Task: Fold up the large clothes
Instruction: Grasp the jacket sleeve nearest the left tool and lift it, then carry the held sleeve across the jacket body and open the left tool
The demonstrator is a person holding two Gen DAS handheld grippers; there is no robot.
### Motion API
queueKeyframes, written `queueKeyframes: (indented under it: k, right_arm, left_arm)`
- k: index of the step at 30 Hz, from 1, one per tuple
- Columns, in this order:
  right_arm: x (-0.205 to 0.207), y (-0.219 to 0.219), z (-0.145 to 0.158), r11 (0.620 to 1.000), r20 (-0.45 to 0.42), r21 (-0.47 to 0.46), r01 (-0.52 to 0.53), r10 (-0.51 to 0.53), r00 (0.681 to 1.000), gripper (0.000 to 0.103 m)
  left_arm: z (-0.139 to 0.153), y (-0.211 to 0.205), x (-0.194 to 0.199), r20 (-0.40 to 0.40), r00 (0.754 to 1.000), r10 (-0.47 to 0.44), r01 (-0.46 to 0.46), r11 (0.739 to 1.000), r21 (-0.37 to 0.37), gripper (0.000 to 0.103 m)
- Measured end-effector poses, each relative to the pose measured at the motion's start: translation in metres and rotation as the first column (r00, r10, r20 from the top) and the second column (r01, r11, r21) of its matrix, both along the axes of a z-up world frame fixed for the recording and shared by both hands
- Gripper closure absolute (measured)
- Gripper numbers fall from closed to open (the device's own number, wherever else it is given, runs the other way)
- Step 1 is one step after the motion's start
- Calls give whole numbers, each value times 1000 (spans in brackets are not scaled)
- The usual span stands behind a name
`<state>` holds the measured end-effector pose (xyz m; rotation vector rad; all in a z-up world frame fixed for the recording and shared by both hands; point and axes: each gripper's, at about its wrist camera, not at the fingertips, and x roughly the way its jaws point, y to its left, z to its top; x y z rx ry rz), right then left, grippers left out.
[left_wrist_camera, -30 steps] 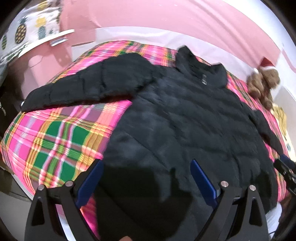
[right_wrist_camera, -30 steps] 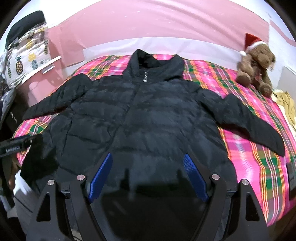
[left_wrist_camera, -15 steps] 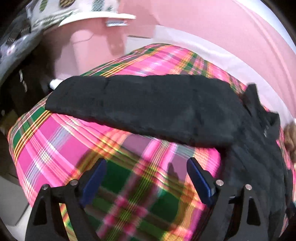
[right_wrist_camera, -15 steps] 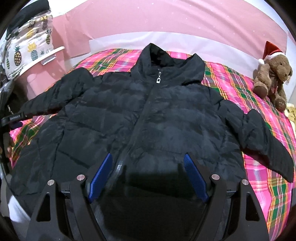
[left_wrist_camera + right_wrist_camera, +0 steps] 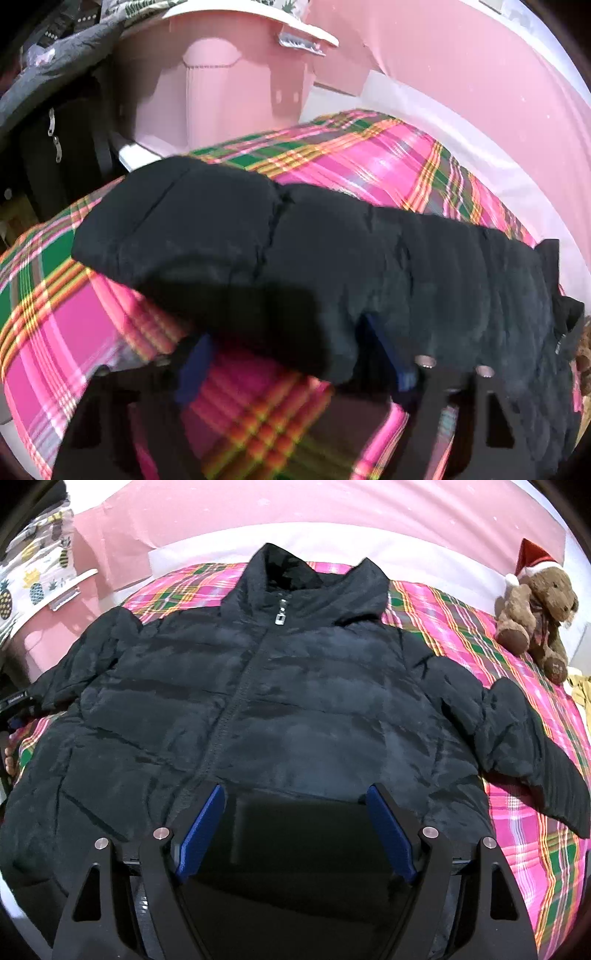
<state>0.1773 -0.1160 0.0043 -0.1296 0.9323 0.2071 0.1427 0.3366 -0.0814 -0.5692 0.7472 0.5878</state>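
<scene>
A black puffer jacket (image 5: 258, 709) lies face up, zipped, on a pink plaid bedspread (image 5: 461, 627), collar at the far side, both sleeves spread out. My right gripper (image 5: 295, 823) is open above the jacket's lower front, its blue pads (image 5: 201, 834) apart and empty. In the left wrist view the jacket's left sleeve (image 5: 258, 251) stretches across the bedspread (image 5: 369, 155). My left gripper (image 5: 291, 354) is open, its jaws on either side of the sleeve's near edge, with the sleeve covering the tips of the blue pads (image 5: 192, 365).
A brown teddy bear (image 5: 535, 605) in a Santa hat sits at the bed's far right. A pink cabinet (image 5: 221, 74) and dark bags (image 5: 55, 147) stand off the bed's left side. A pink wall rises behind the bed.
My left gripper has moved forward to the left sleeve, which now lies between its jaws. My right gripper has moved in closer over the jacket's front.
</scene>
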Motion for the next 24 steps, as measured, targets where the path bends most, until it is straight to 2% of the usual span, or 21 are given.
queueKeyframes:
  k: [2, 3, 4, 6, 9, 15, 20, 24]
  right_arm:
    - [-1, -6, -2, 1000, -4, 0, 17, -17, 1000, 24]
    - [-1, -8, -3, 1000, -6, 1, 24, -24, 1000, 24]
    - [-2, -11, -4, 1000, -7, 0, 29, -29, 1000, 24]
    - [-5, -16, -4, 999, -4, -3, 42, -42, 999, 24]
    - [-9, -23, -3, 999, 0, -2, 50, -50, 999, 24]
    - [-18, -38, 6, 998, 30, 9, 57, -57, 998, 24]
    - [-26, -56, 18, 996, 56, 47, 77, -80, 995, 24]
    - [-34, -71, 25, 993, 76, 70, 90, -96, 993, 24]
  left_arm:
    - [2, 3, 0, 14, 1000, -7, 7, 1000, 0, 52]
    - [2, 4, 2, 26, 999, -20, 20, 1000, -19, 70]
    - [4, 4, 2, 34, 999, -25, 26, 999, -37, 75]
    - [14, 0, 3, 33, 999, -31, 31, 999, -11, 84]
    - [38, -11, 1, 58, 996, -64, 64, 998, 14, 88]
    - [109, -47, -11, 153, 974, -166, 156, 985, 80, 89]
    - [176, -93, -13, 241, 928, -284, 258, 957, 133, 89]
    - [218, -143, -3, 285, 869, -404, 372, 914, 164, 90]
